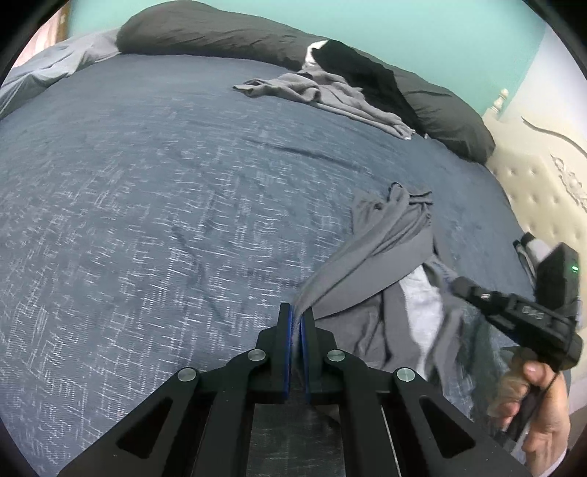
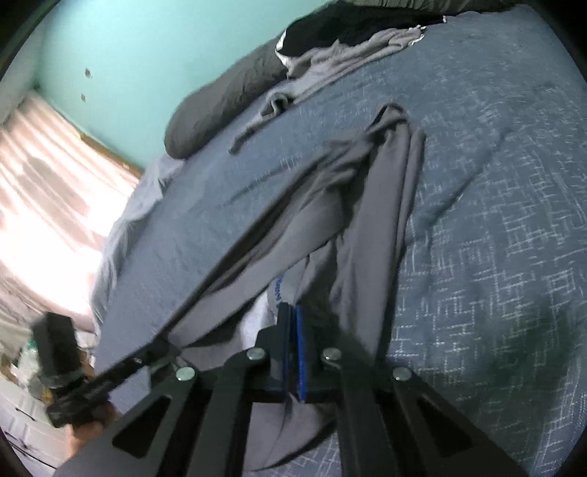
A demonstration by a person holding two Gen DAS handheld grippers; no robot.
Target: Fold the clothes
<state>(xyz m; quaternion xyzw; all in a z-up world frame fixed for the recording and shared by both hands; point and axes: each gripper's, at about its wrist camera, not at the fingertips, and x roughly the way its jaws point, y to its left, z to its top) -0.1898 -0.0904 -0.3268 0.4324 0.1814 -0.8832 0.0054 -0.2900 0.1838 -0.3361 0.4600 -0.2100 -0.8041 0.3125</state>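
My left gripper (image 1: 298, 323) has its blue-padded jaws pinched together on a stretched edge of the dark grey jersey garment (image 1: 385, 242), and the cloth runs taut from the pads up and to the right across the bed. My right gripper (image 2: 291, 312) also has its jaws closed; the grey cloth bunches right at its tips and drapes under them, but blur keeps me from saying whether the pads actually bite the fabric. In the left wrist view I see that right tool at the right edge, with my hand (image 1: 539, 411) wrapped around its handle. A pale inner layer of the garment shows between the folds, near my tongs.

The garment lies partly lifted on the dark blue bedspread with white crosshatch flecks (image 1: 146, 220), its far end bunched and resting on the cover. Farther off, a second, lighter grey crumpled garment (image 1: 323, 95) sits well apart, touching a long charcoal pillow (image 1: 220, 33) along the turquoise wall (image 2: 128, 47). A cream tufted headboard (image 1: 543, 190) borders the bed on the right.
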